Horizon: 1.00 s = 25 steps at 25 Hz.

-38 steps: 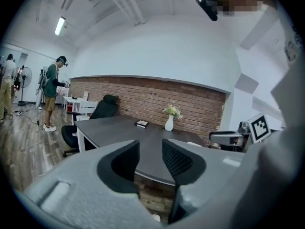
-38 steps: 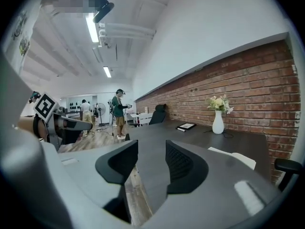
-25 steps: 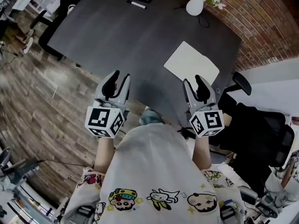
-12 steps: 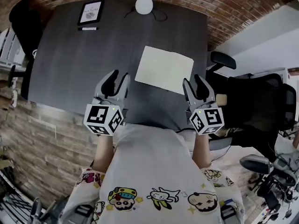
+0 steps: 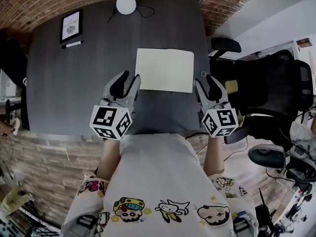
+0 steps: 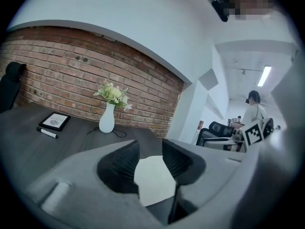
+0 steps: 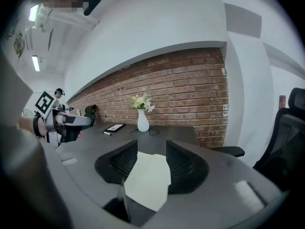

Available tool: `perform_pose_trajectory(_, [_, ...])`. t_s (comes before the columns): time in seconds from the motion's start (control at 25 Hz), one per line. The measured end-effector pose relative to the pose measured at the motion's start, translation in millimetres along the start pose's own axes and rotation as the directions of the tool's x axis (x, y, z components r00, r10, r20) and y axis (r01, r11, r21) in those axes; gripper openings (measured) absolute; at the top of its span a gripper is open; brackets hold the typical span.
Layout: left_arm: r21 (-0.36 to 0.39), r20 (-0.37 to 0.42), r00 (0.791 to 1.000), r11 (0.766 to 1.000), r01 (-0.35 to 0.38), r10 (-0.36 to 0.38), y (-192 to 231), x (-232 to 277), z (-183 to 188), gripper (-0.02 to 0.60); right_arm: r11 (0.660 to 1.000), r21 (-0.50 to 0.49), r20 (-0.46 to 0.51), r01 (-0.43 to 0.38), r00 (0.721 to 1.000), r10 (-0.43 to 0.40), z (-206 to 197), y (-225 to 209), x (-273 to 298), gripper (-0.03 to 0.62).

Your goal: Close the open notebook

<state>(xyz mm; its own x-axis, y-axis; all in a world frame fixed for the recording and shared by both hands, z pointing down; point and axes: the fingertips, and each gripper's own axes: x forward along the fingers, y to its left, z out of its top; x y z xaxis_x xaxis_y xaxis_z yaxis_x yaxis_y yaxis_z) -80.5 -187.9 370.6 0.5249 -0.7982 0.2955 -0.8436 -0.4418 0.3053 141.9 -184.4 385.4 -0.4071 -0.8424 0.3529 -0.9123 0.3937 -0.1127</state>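
The open notebook (image 5: 164,69) lies flat on the dark table (image 5: 89,83), its blank white pages up. It shows beyond the jaws in the left gripper view (image 6: 152,178) and the right gripper view (image 7: 148,180). My left gripper (image 5: 127,80) hovers over the table's near part, just left of the notebook's near corner, open and empty (image 6: 150,149). My right gripper (image 5: 207,85) hangs by the notebook's near right corner, close to the table's right edge, also open with nothing between its fingers (image 7: 151,149). Neither touches the notebook.
A white vase with flowers (image 5: 126,3) stands at the table's far edge against a brick wall. A framed picture (image 5: 71,25) and a pen (image 5: 73,44) lie at the far left. Black office chairs (image 5: 276,83) stand right of the table.
The view has swung round so the table now sits square ahead. The notebook has come from the upper right to the middle between both grippers, which have moved over the table's near edge.
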Motion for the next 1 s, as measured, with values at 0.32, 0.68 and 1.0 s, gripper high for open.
perform_pose_trajectory(0.32, [-0.146,-0.047,0.998,0.989,0.039,-0.046,6.3,11.7,-39.1,0.144,0.998,0.049,-0.084,0.026,0.996,-0.022,-44.0,-10.7,18.1,0.187])
perform_pose_trajectory(0.68, [-0.324,-0.099,0.993,0.945,0.031,-0.067,11.3,25.1,-88.7,0.144,0.991,0.125,-0.238,0.048,0.971,-0.017,-112.3,-32.2,45.3,0.19])
perform_pose_trajectory(1.0, [-0.49,-0.136,0.985,0.871,0.027,-0.107,-3.8,40.5,-130.7,0.144,0.982,0.183,-0.345,0.046,0.938,0.02,-162.3,-46.0,68.9,0.192])
